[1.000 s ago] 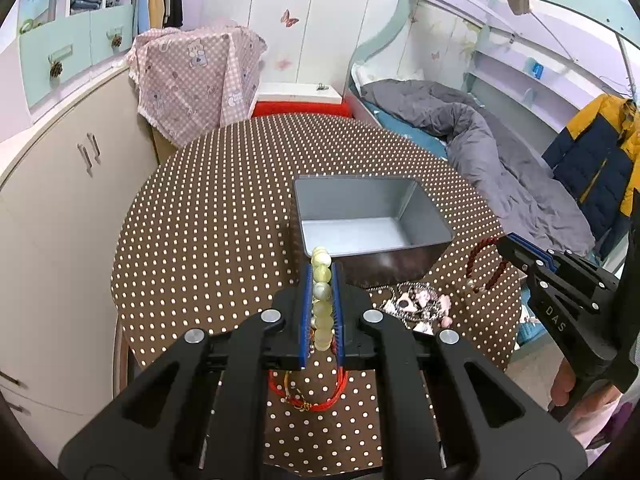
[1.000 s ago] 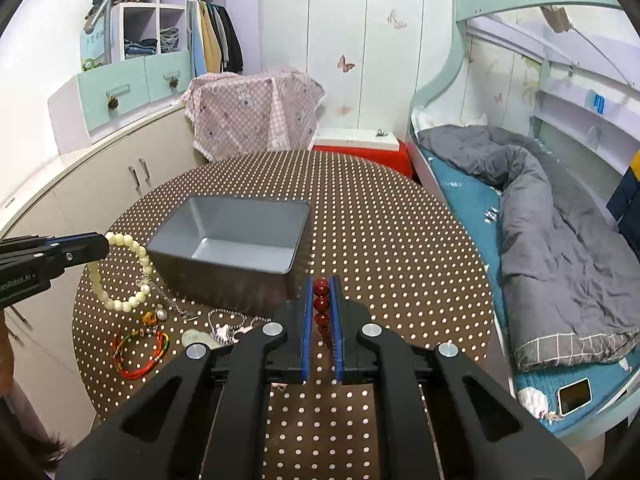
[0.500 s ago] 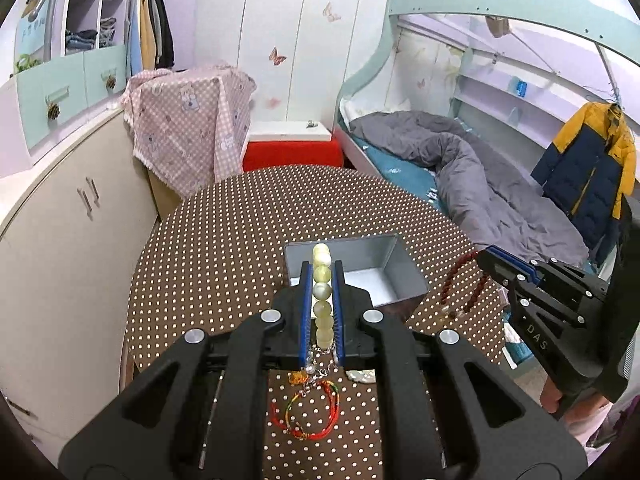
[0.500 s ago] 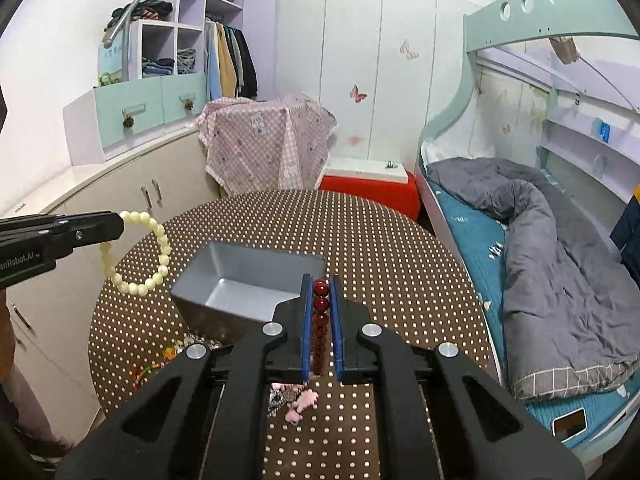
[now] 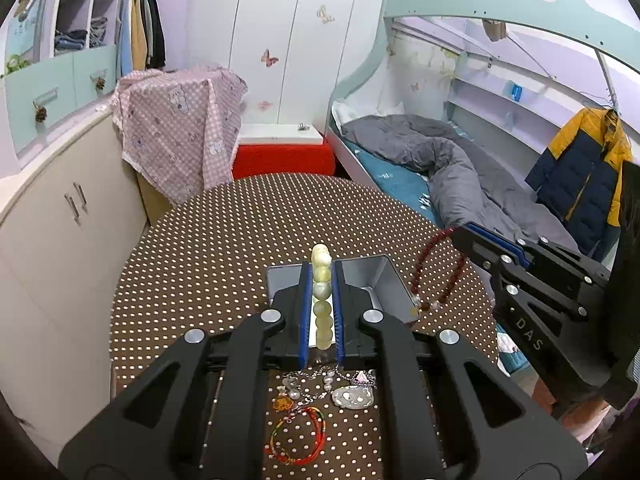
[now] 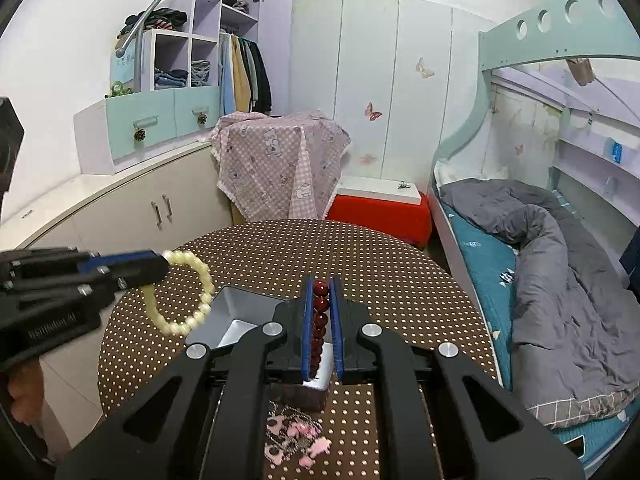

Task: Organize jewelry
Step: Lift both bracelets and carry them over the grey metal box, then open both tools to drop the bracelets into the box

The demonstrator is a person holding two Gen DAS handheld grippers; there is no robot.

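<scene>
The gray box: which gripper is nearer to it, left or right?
Hard to tell. The left gripper and right gripper both hold bracelets above the gray box, from opposite sides; neither looks clearly closer.

Both wrist cams above desk near edge, angled down toward bed; shared: grey box, wardrobe wall.

The grey rectangular metal tin has a smooth, brushed satin look. Pale yellow-green bead bracelet looks glossy, kinda milky like polished stone; the dark red bead bracelet is shinier. Brown polka-dot tablecloth is matt fabric. Both grippers look like matt black plastic with shiny silver screws.
</scene>
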